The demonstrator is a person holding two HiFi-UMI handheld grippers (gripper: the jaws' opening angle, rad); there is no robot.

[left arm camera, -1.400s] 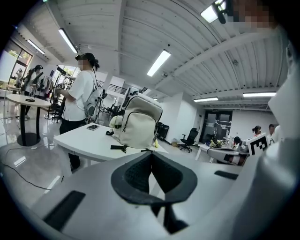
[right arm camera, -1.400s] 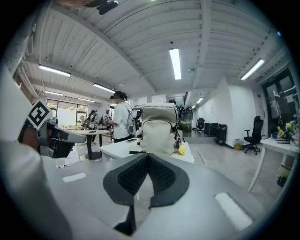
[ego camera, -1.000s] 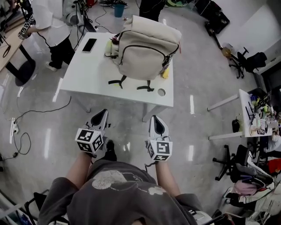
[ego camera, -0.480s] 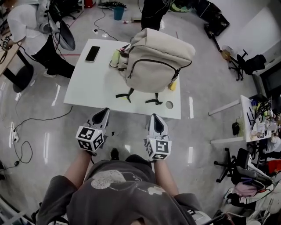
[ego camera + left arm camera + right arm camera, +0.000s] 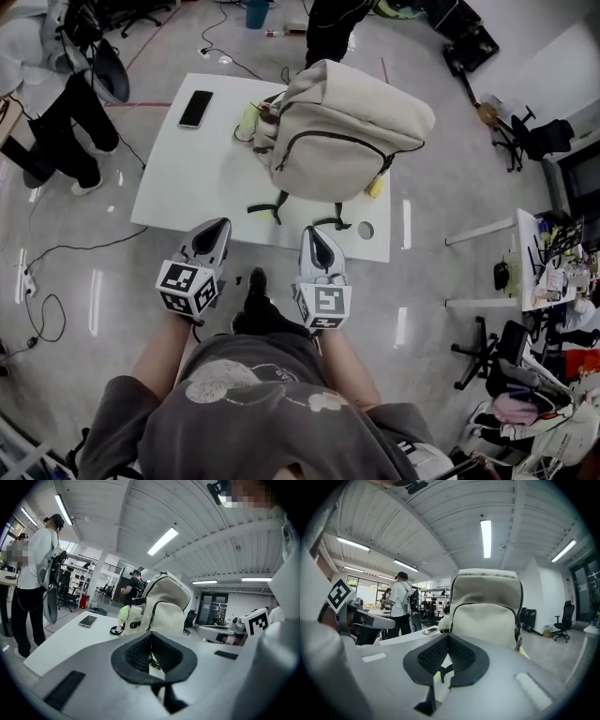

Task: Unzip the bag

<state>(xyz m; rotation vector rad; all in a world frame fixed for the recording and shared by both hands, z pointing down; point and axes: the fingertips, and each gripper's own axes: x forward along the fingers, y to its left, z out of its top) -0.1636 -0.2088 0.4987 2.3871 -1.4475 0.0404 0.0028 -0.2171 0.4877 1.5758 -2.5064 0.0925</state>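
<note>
White tabletop (image 5: 187,178) is carrying a soft, floppy bag (image 5: 352,122). Left gripper (image 5: 219,226) and right gripper (image 5: 312,231) are hovering before it, jaws closed on nothing. Its zipper (image 5: 323,137) is probably wanting a fine pinch.

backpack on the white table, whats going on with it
A person stands at the white table with a tool in each hand: the left tool and right tool, both shut and empty, by its near edge. The beige backpack stands upright on it, untouched, zippers looking closed. A phone lies nearby.
</note>
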